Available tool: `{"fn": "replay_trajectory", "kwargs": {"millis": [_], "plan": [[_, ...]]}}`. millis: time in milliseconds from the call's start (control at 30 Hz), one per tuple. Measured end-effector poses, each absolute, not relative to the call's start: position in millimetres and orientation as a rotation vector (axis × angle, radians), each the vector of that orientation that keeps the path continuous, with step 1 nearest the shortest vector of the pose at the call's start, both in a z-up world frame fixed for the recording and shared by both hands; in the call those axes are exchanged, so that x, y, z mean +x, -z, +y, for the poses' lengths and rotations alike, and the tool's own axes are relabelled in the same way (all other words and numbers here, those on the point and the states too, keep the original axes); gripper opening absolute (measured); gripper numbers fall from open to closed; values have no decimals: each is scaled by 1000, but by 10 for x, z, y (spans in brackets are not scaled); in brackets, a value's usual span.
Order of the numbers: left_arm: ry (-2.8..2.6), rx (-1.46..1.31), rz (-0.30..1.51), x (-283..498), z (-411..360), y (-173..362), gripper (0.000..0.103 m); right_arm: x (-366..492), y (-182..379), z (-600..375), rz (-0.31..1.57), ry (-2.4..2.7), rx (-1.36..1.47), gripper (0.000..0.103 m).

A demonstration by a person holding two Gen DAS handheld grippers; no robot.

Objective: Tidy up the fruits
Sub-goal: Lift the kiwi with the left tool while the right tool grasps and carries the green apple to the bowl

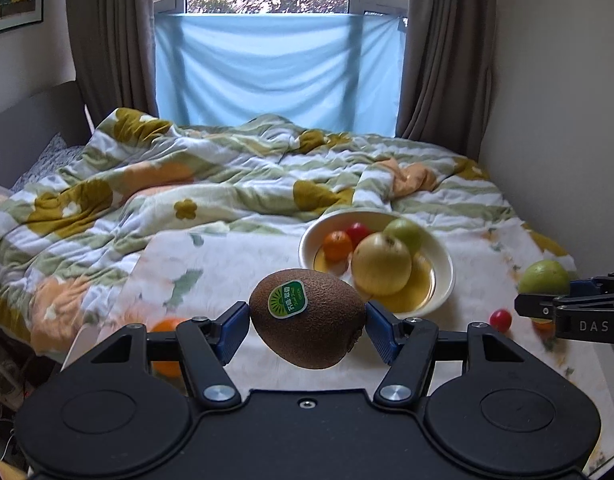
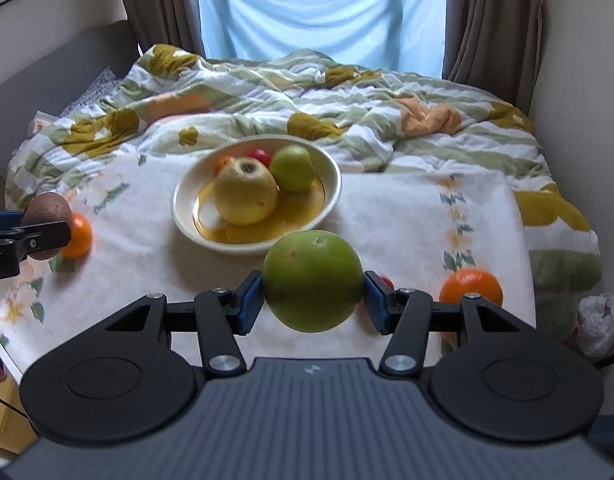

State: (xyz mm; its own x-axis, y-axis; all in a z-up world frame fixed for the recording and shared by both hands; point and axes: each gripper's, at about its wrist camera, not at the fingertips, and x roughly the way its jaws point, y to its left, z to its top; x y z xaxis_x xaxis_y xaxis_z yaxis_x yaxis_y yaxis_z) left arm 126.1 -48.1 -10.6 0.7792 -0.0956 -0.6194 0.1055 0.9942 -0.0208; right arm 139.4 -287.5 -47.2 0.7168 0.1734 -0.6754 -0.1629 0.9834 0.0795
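Left gripper [image 1: 308,322]: blue pads pinching a brown kiwi [image 1: 309,318] with a green sticker, held clear above the flowered cloth [image 1: 227,264] on the bed, near its front edge. Right gripper [image 2: 313,294]: pads pinching a green apple [image 2: 313,280], likewise off the cloth. White bowl [image 2: 335,196] toward the cloth's far edge holds a yellow apple [image 2: 245,192], a second green apple [image 2: 293,166], a small orange [image 1: 337,245] and a red tomato [image 2: 261,155]; loose on the cloth lie an orange [image 2: 471,284] by the right edge, another orange [image 2: 79,236] at the left, and a small red tomato [image 1: 500,319].

We see a brown kiwi [image 1: 309,322], a green apple [image 2: 313,280], a cream bowl [image 2: 187,216], and a green-striped, floral quilt [image 1: 227,168].
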Motion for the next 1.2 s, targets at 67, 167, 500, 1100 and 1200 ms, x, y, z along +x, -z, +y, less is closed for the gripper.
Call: {"fn": "replay_trajectory", "kwargs": {"millis": [67,167,500,1100,1200], "plan": [[122,18,664,1346,-478,53,68,1440,401,-2858,740,-183,23,68],[145,22,658,1502,-472,-9,68,1535,301,-2818,731,-174,30,68],[240,42,674,2216,-493,14,68,1955,152,-2741,717,-118,61,68],[427,237,773,3179,-499,633,68,2657,395,-2637,780,39,127,68],[455,259,779,3219,-502,688,68,2720,451,-2636,793,57,134,68]]}}
